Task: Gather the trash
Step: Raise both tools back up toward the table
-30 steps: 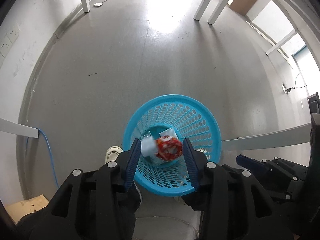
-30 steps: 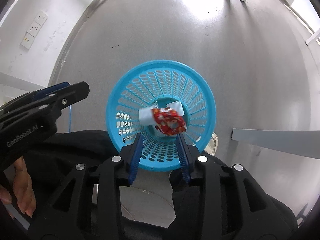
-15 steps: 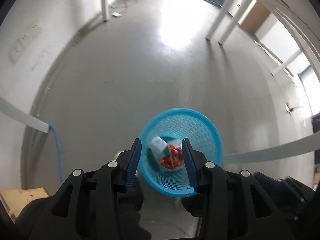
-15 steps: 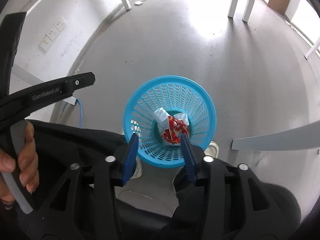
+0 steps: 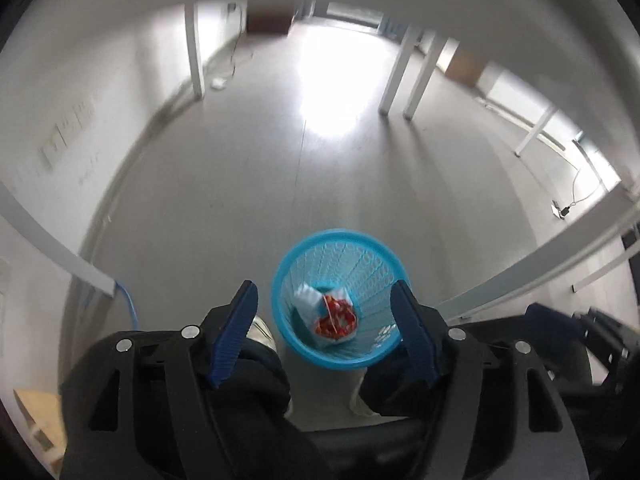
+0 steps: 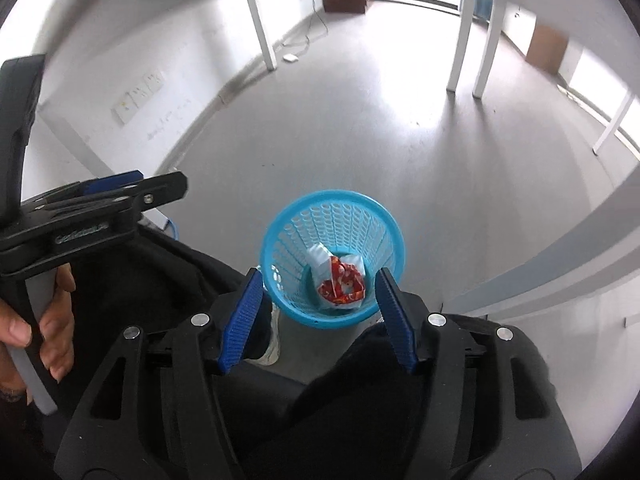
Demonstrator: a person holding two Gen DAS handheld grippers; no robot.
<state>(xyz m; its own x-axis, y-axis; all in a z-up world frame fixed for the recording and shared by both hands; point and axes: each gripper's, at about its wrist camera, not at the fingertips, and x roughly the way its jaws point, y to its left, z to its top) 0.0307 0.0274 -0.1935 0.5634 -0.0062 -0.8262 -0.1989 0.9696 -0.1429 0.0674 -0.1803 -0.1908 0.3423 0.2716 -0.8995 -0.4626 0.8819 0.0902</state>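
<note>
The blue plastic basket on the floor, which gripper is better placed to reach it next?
Right, narrowly. The right gripper frames the blue perforated plastic basket squarely, while the left gripper sees it off-centre. Both are open, empty, and well above the red and white wrappers.

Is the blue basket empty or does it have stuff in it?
Not empty. The blue basket stands upright on the floor, with a red wrapper and a white packet at its bottom.

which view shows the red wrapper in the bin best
The right wrist view: the red wrapper is sharp there, lying at the bottom of the blue basket against a white packet. The left wrist view shows the same wrapper, but motion-blurred.
</note>
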